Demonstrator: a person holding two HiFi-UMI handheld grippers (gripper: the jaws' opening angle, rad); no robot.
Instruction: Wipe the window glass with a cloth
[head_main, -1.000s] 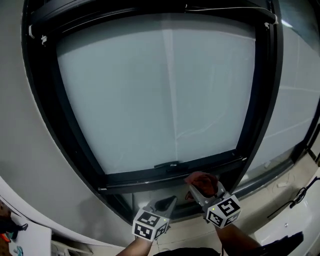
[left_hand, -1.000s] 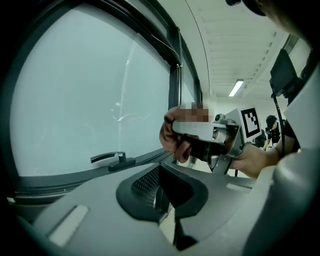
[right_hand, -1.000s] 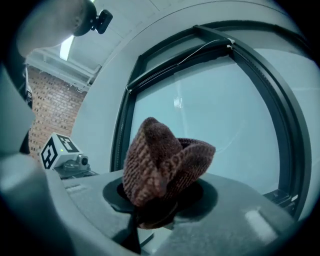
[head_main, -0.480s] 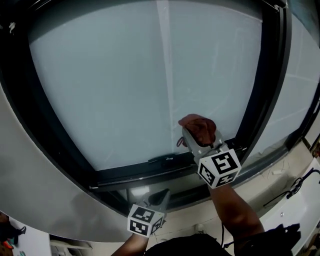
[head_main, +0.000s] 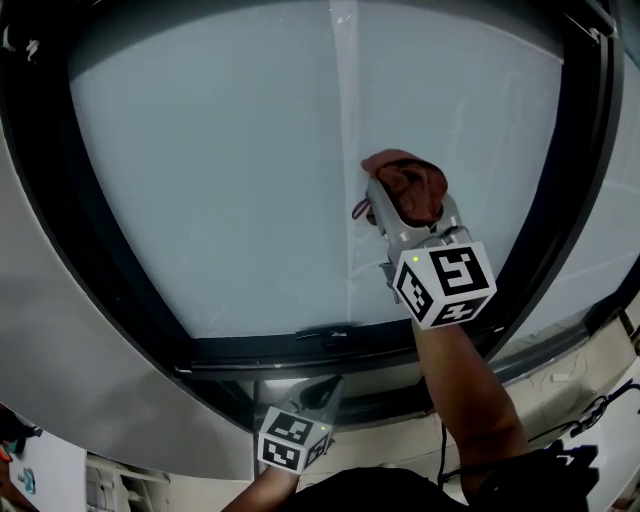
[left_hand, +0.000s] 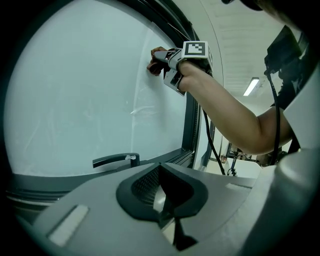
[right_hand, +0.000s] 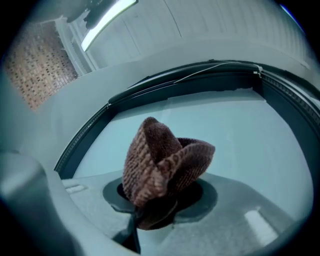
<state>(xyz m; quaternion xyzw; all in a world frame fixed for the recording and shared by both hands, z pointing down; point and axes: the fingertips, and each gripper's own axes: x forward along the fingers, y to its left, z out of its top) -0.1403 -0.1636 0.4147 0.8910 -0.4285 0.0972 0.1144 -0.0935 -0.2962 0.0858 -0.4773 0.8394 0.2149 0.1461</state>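
A crumpled brown cloth (head_main: 408, 185) is pinched in my right gripper (head_main: 400, 207), which is shut on it and held up against the frosted window glass (head_main: 220, 170), right of the pane's middle. In the right gripper view the cloth (right_hand: 162, 162) bulges out of the jaws in front of the glass (right_hand: 240, 130). The left gripper view shows the cloth (left_hand: 156, 59) touching the pane (left_hand: 75, 100). My left gripper (head_main: 328, 388) hangs low under the sill, away from the glass. Its jaws (left_hand: 167, 210) are shut with nothing in them.
A black frame (head_main: 540, 200) surrounds the pane, with a black handle (head_main: 325, 333) on its bottom rail. A second pane (head_main: 610, 230) lies to the right. A grey wall (head_main: 60, 380) runs along the left. Black cables (head_main: 600, 410) lie at lower right.
My right gripper has risen with the cloth from below the sill up onto the glass. The left gripper has stayed low.
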